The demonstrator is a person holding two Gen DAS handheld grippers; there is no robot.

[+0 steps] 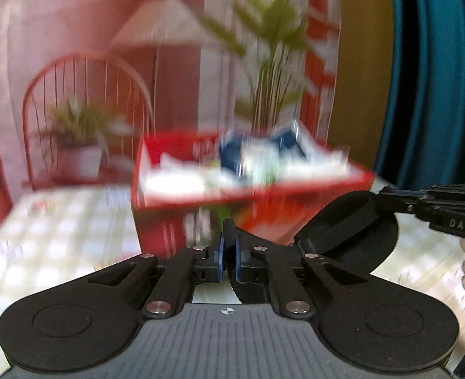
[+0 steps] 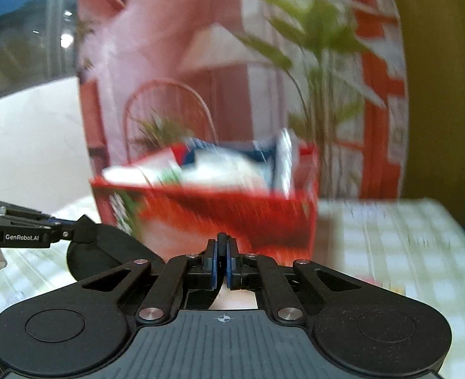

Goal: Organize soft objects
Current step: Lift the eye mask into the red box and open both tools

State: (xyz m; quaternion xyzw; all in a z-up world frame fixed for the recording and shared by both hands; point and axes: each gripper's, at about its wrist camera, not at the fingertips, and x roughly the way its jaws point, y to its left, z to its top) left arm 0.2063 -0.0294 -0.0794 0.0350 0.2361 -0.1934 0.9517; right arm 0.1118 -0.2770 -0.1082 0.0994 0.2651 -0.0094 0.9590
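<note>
A black soft flat piece (image 1: 355, 230) hangs between both grippers, held above the table. My left gripper (image 1: 229, 252) is shut on one edge of it. My right gripper (image 2: 221, 259) is shut on the other edge; the piece also shows in the right wrist view (image 2: 106, 252). Each gripper is seen from the other's camera: the right one (image 1: 434, 208) and the left one (image 2: 20, 224). A red box (image 1: 251, 186) holding blue and white soft items stands just ahead; it also shows in the right wrist view (image 2: 226, 208). Both views are blurred.
The table has a pale green checked cloth (image 1: 58, 237), also seen in the right wrist view (image 2: 390, 237). A printed backdrop with a chair, lamp and plants (image 1: 169, 63) stands behind the box. A teal curtain (image 1: 437, 79) hangs at the right.
</note>
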